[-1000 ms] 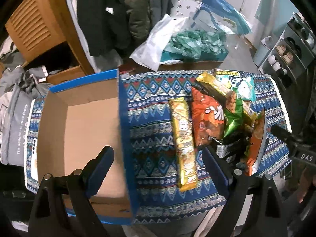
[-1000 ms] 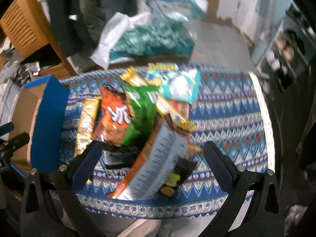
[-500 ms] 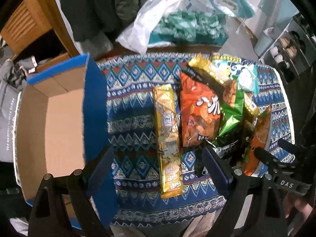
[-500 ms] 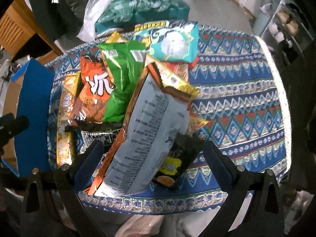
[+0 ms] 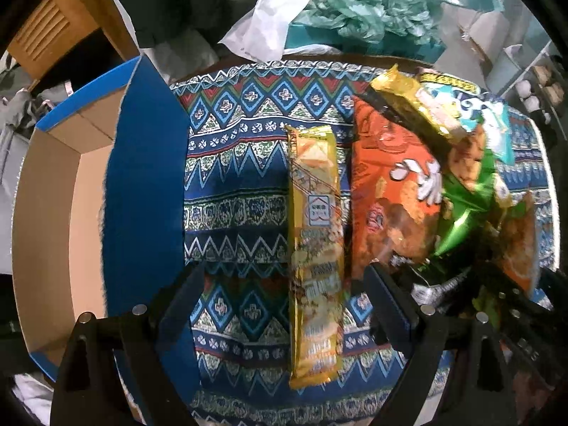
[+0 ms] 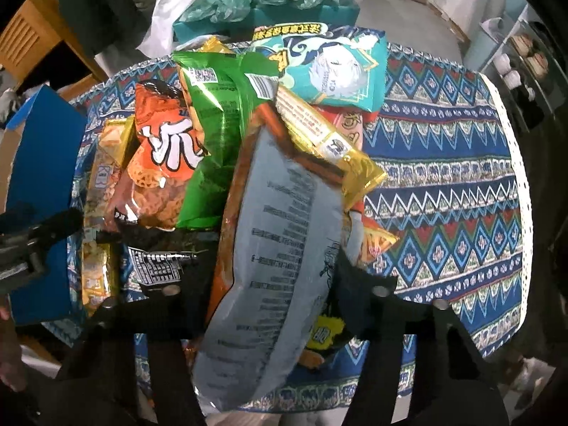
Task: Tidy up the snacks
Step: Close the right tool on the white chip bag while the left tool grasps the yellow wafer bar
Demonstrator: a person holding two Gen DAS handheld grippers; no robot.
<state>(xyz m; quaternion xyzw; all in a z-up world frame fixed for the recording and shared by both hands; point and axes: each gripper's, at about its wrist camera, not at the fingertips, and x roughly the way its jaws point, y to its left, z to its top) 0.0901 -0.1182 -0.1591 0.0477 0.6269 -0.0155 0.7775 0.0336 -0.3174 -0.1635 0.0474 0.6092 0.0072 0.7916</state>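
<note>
A heap of snack packets lies on a patterned blue tablecloth (image 5: 234, 191). A long yellow packet (image 5: 316, 234) lies at the heap's left, with my open left gripper (image 5: 284, 291) straddling its near half. An orange bag (image 5: 390, 191), a green bag (image 6: 216, 131) and a teal bag (image 6: 337, 67) lie in the heap. My right gripper (image 6: 269, 273) is open, its fingers on either side of a grey-backed bag (image 6: 277, 262) lying on top. An open blue cardboard box (image 5: 142, 191) stands at the left, empty inside.
A clear bag of teal packets (image 5: 355, 17) and a white plastic bag (image 5: 269, 25) sit beyond the table's far edge. A wooden cabinet (image 5: 46, 32) and dark clothing stand at the back left. A shelf unit (image 6: 525, 60) stands at the right.
Both grippers have moved forward and lower towards the snacks. The left one has shifted right from the box to over the yellow packet. The right one has closed in around the grey-backed bag.
</note>
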